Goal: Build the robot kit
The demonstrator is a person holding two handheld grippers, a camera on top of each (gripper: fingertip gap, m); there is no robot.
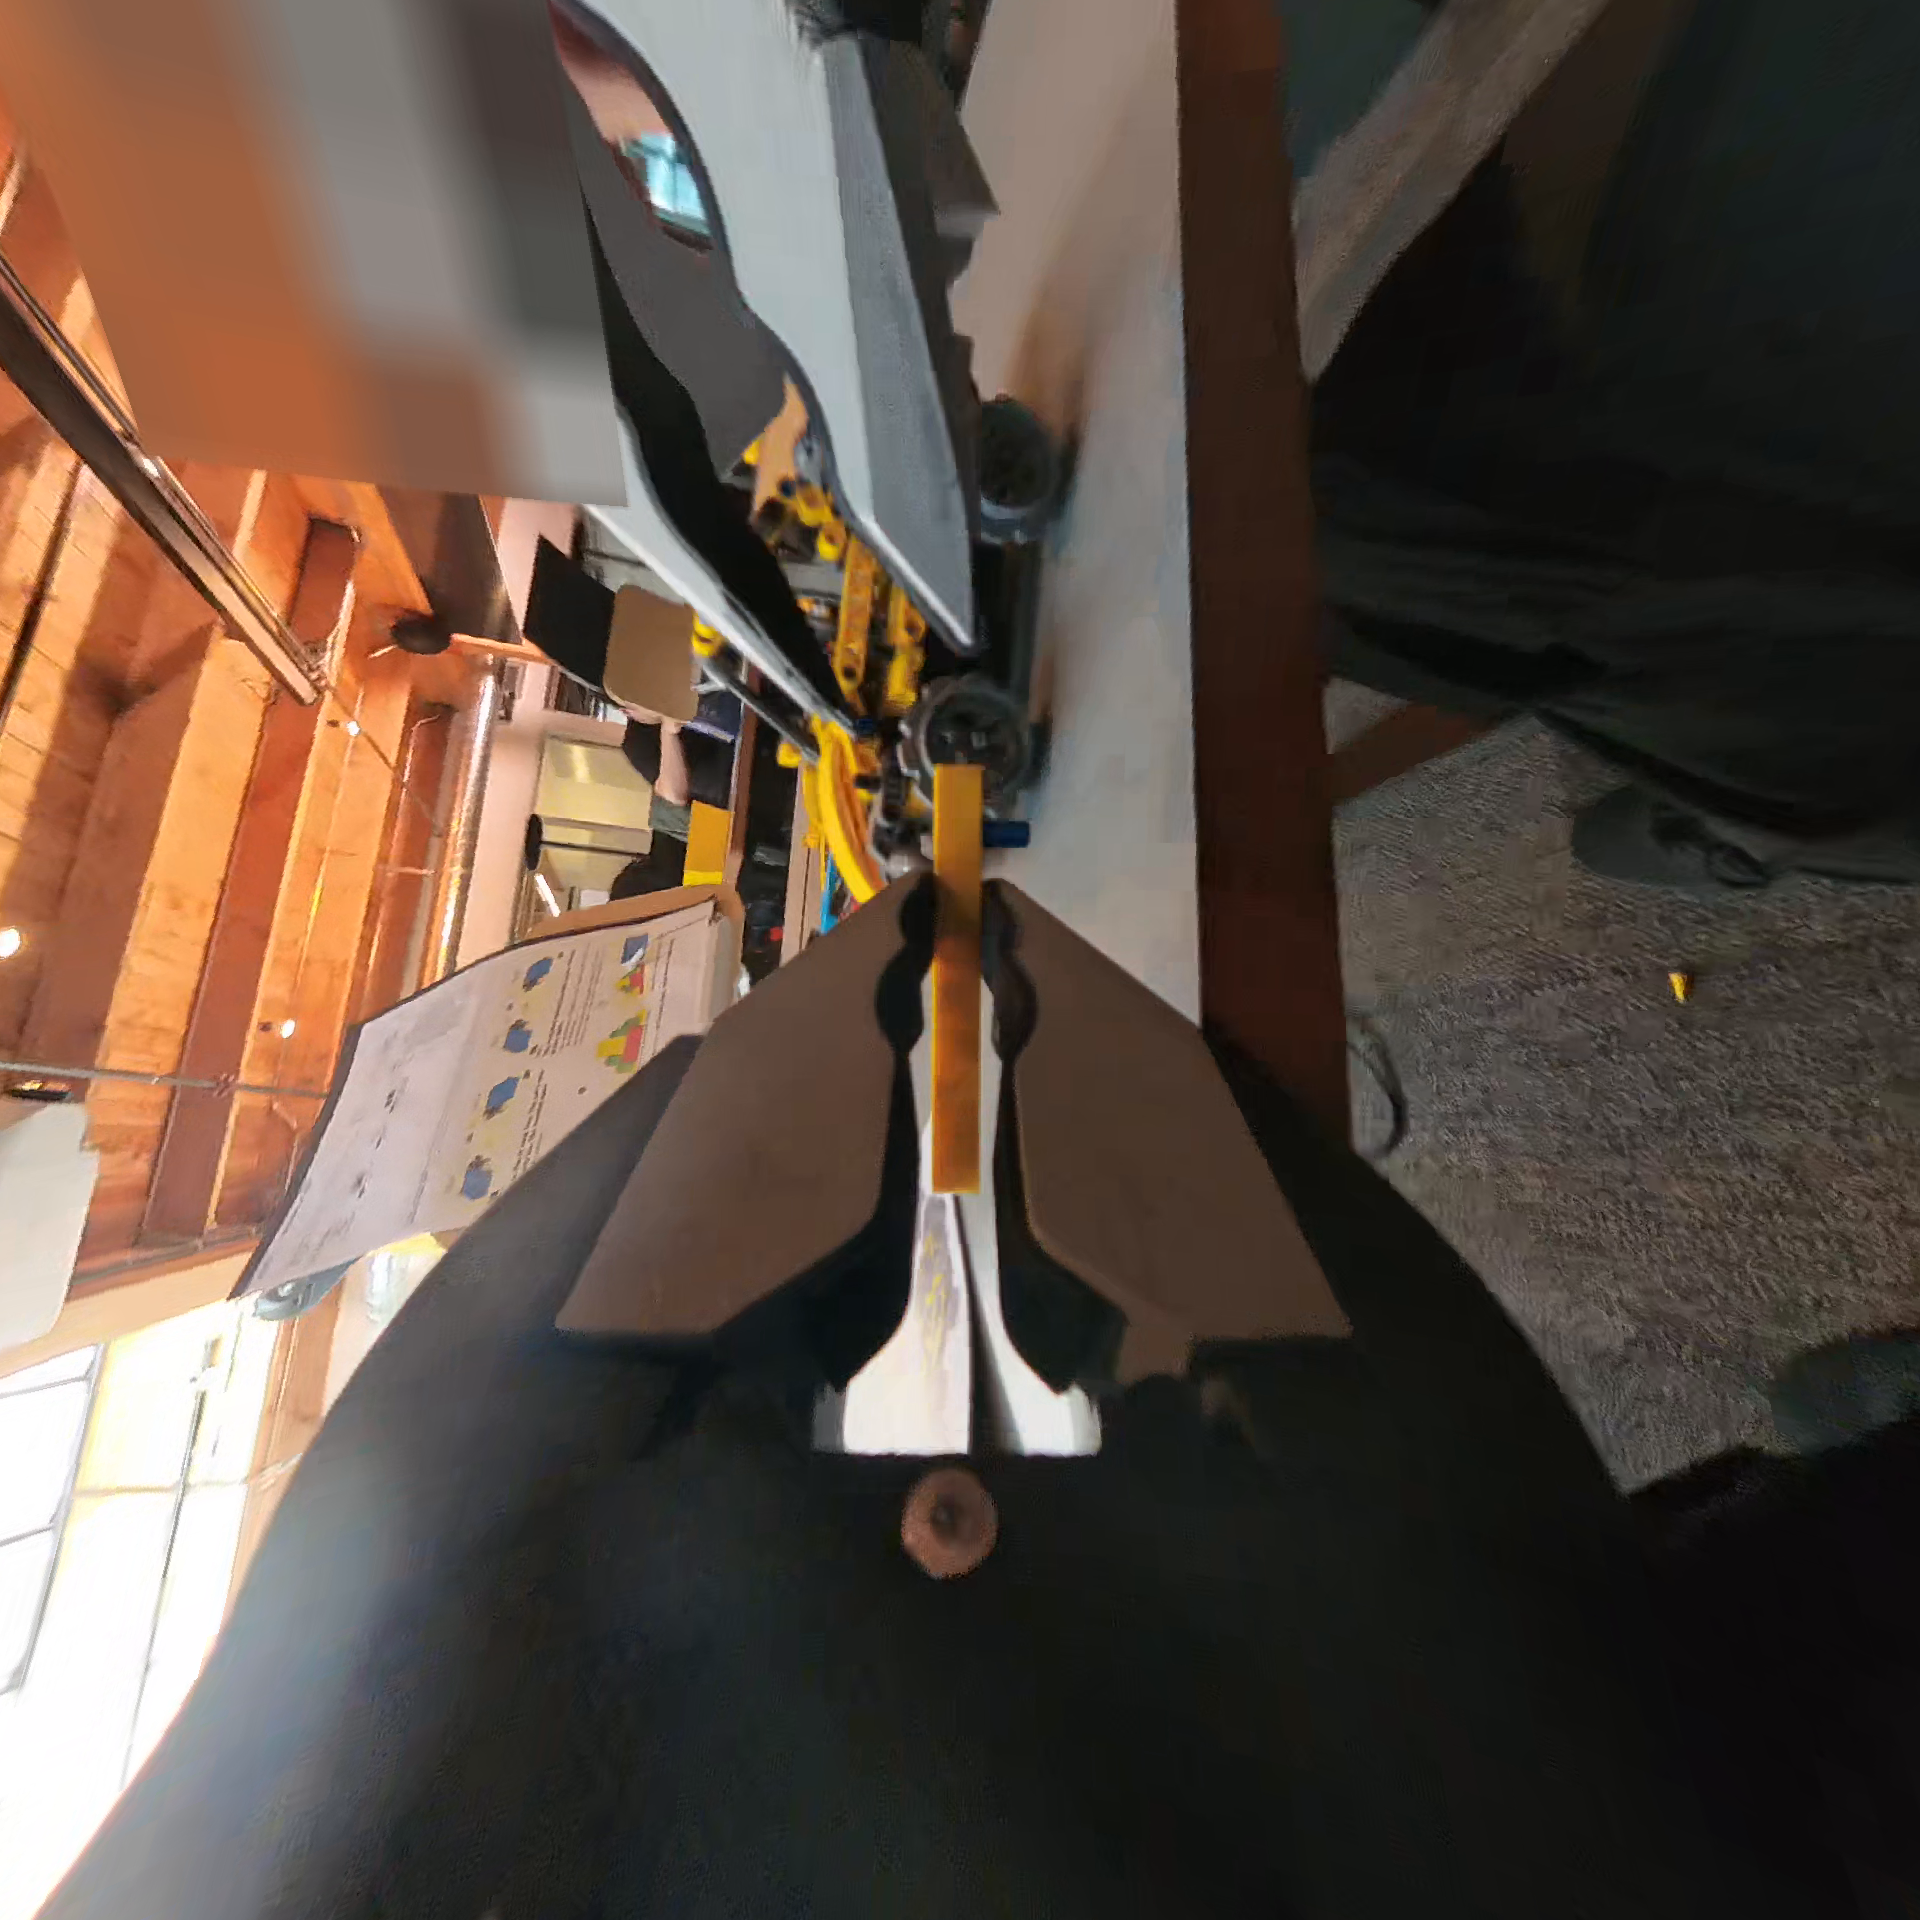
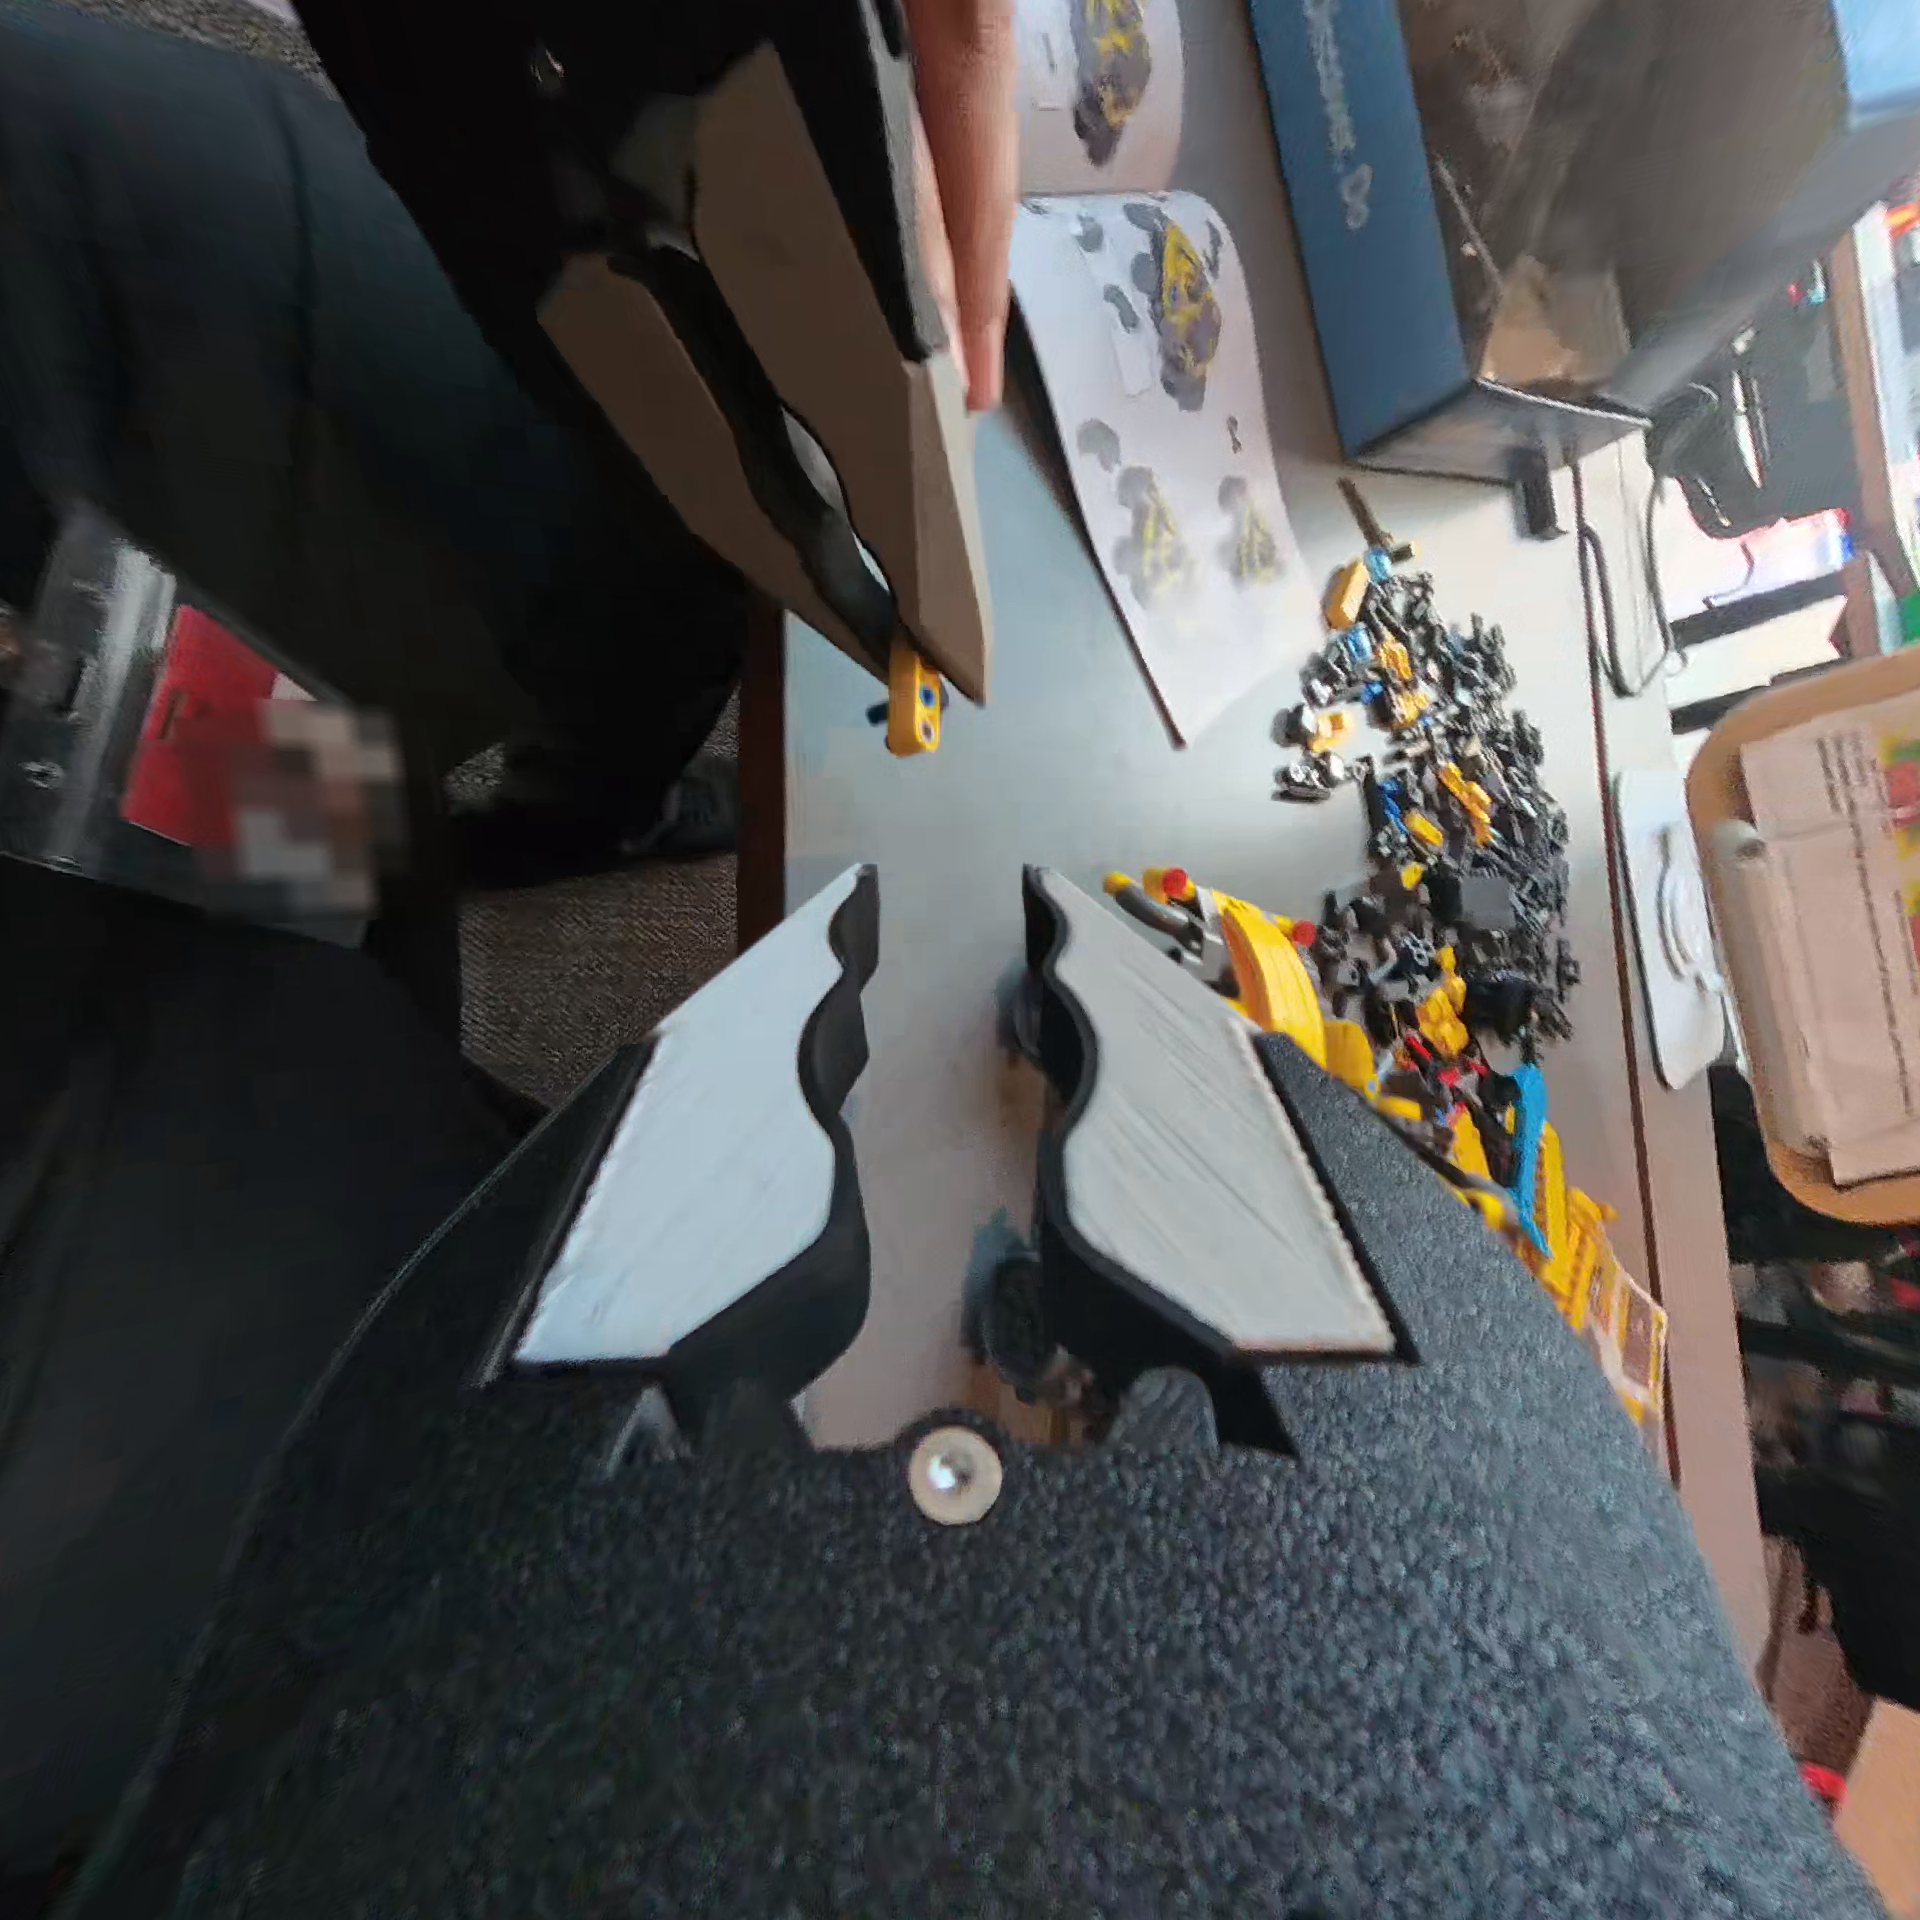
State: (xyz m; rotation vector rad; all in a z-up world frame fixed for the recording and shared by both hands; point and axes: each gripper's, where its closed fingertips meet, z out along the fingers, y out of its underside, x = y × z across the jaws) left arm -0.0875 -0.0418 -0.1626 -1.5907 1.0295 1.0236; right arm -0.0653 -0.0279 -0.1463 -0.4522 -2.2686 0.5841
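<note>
Yellow plastic is gripped in the left tool point(image 1: 958, 883): one long yellow beam point(image 1: 956, 977) is clamped between its two tan fingers point(image 1: 790, 1091), which are closed narrowly on it. In the left wrist view the beam is seen edge-on, its far end close to the yellow and black brick model point(image 1: 862, 644) on the white counter point(image 1: 1112, 623). One short blue pin point(image 1: 1006, 833) is seen just beside the beam, though whether it is fitted to the beam cannot be told. Two dark wheels point(image 1: 1013, 473) of the model are shown against the counter.

Only in the right wrist view is the end of the beam point(image 2: 916, 707) shown with its holes, projecting from the left tool point(image 2: 935, 655) above the counter point(image 2: 1039, 790). A person's hand point(image 2: 961, 187) is seen on that tool. The right tool point(image 2: 951, 904) is held with its two white fingers point(image 2: 717, 1164) set wide apart and nothing between them; the model point(image 2: 1278, 987) lies just beside its right finger. One heap of loose black, yellow and blue parts point(image 2: 1434, 790) is shown beyond the model, with one open instruction booklet point(image 2: 1153, 416) and one blue box point(image 2: 1361, 208).

Only in the left wrist view are the grey carpet point(image 1: 1558, 1091) and one small yellow piece point(image 1: 1678, 985) on it shown, along with one printed sheet point(image 1: 488, 1081).
</note>
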